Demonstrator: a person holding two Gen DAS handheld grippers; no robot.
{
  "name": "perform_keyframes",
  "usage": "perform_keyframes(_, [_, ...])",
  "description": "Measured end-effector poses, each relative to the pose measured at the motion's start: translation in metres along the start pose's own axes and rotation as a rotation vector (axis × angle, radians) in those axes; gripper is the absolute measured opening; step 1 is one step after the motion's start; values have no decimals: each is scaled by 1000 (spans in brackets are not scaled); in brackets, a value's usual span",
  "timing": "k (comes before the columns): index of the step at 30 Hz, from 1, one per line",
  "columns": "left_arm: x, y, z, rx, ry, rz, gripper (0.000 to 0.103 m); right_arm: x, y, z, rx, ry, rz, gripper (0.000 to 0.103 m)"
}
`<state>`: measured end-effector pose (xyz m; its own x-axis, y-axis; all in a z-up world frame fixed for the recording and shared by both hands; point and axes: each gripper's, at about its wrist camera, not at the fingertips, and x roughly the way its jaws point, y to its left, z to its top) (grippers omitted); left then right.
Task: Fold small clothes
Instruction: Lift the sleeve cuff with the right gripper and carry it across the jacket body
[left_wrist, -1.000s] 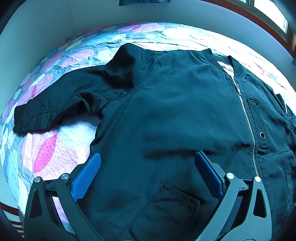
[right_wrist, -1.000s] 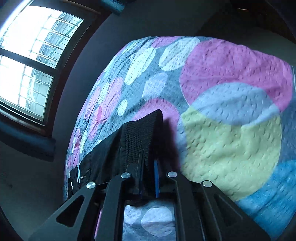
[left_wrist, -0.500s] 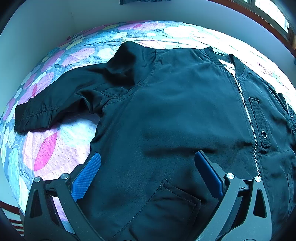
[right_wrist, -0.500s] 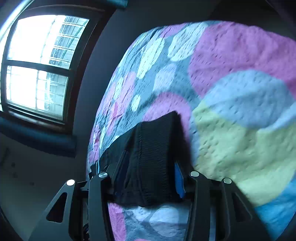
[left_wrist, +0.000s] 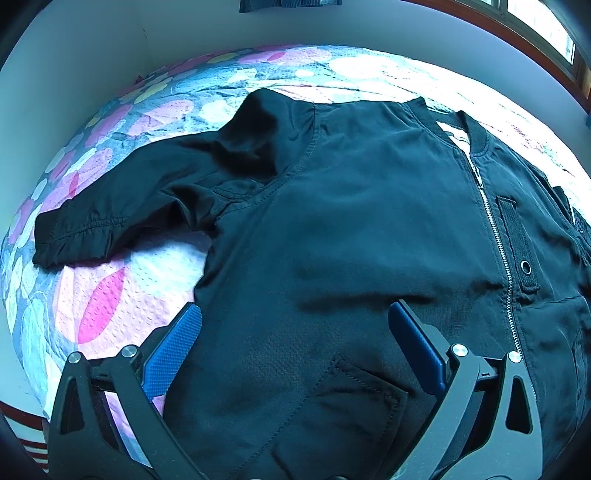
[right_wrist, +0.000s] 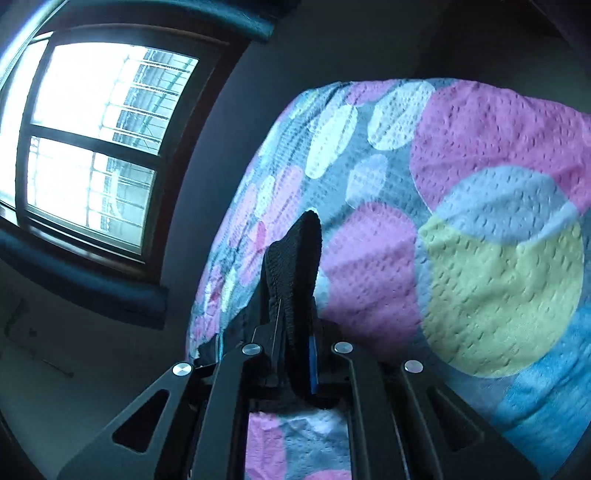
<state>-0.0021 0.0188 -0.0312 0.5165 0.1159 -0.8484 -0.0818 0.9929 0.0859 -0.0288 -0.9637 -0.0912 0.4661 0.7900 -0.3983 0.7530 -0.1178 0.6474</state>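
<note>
1. Our right gripper (right_wrist: 295, 354) pinches the ribbed cuff (right_wrist: 295, 266) of the black jacket (left_wrist: 369, 229), its jaws pressed together on the knit.
2. The cuff stands up from the fingers, above the patterned bedspread (right_wrist: 498, 277).
3. Our left gripper (left_wrist: 295, 332) hangs spread over the jacket's lower front, gripping nothing.
4. The jacket lies flat, zipper (left_wrist: 495, 236) running away from us, so we judge the sleeve folds inward across it.

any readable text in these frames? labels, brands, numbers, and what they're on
None readable.
A pale neck label shows inside the collar of the black jacket, but it is too small and washed out to read.
The patterned bedspread, the left gripper and the right gripper bear no text.
</note>
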Motion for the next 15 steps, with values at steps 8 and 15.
perform_keyframes(8, [-5, 20, 4, -2, -24, 18, 101, -12, 85, -8, -20, -16, 201, 8])
perform_keyframes(15, [-8, 45, 3, -24, -39, 23, 101, 12, 198, -44, -172, 70, 272, 9])
